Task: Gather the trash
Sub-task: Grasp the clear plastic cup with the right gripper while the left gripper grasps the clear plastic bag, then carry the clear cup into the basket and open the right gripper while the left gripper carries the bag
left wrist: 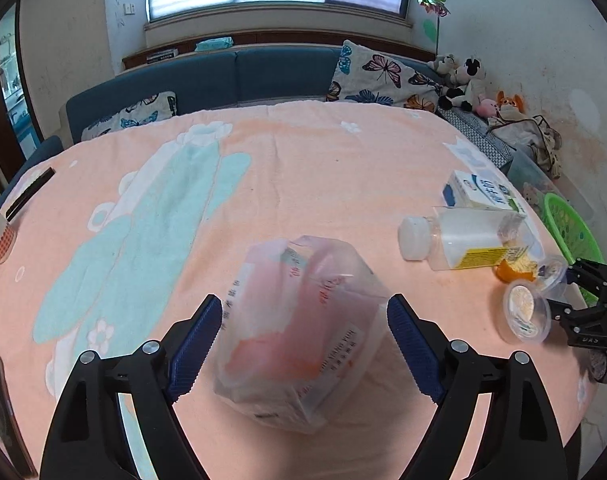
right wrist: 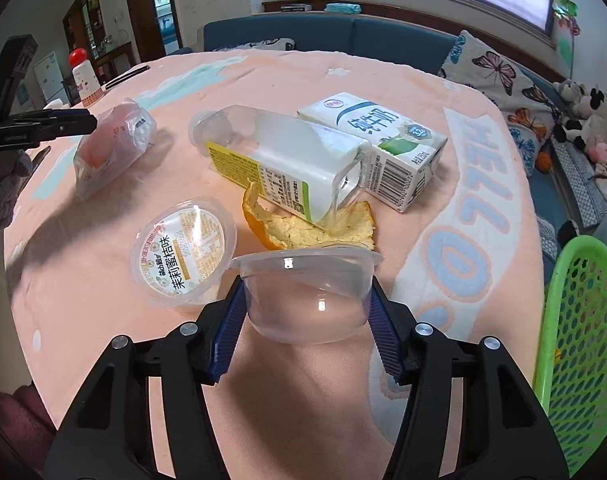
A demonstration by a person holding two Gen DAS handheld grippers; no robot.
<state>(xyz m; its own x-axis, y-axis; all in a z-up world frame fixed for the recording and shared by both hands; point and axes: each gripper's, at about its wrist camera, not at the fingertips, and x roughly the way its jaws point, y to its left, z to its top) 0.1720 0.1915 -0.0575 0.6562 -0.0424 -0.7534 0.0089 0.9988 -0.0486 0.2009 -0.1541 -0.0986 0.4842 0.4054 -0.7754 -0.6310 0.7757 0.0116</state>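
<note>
Hardly begun: nothing visible yet inside the green basket at the table edge, though only part of it shows. Right gripper clamped on a clear plastic cup. Left gripper spread wide around a soft plastic packet, not pressing. Still lying on the pink tablecloth: bottle, milk carton, orange peel, lidded cup.
</note>
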